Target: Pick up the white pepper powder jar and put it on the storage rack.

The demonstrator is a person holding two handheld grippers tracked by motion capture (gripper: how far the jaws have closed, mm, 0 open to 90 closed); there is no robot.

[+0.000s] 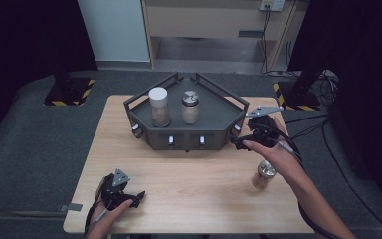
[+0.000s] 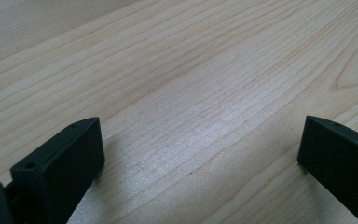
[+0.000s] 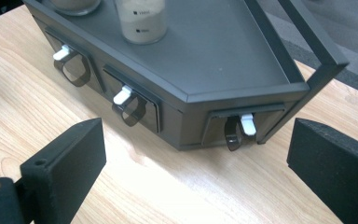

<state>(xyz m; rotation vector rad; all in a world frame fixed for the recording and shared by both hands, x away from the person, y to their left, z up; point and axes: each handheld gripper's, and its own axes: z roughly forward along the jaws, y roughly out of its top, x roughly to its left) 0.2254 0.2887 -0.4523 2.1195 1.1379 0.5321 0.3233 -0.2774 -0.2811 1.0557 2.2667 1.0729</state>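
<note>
A dark grey angled rack [image 1: 214, 119] with railings stands at the table's far middle. On it are a white-capped jar [image 1: 159, 106] and a silver-capped jar [image 1: 190, 106]. Small drawers with white tabs and metal loop handles line its front. My right gripper [image 1: 242, 143] hovers open at the rack's right front corner; in the right gripper view the corner drawer's loop handle [image 3: 235, 132] lies ahead between the jaws, untouched. A third jar [image 1: 263, 175] stands on the table under my right forearm. My left gripper [image 1: 138, 197] rests open near the front left edge, over bare wood [image 2: 191, 116].
The wooden table [image 1: 189, 184] sits on grey carpet. Two more drawer handles [image 3: 77, 65] [image 3: 130, 105] show along the rack's front. A cable trails from the right gripper off the table's right side. Black stands with hazard tape stand at the back corners.
</note>
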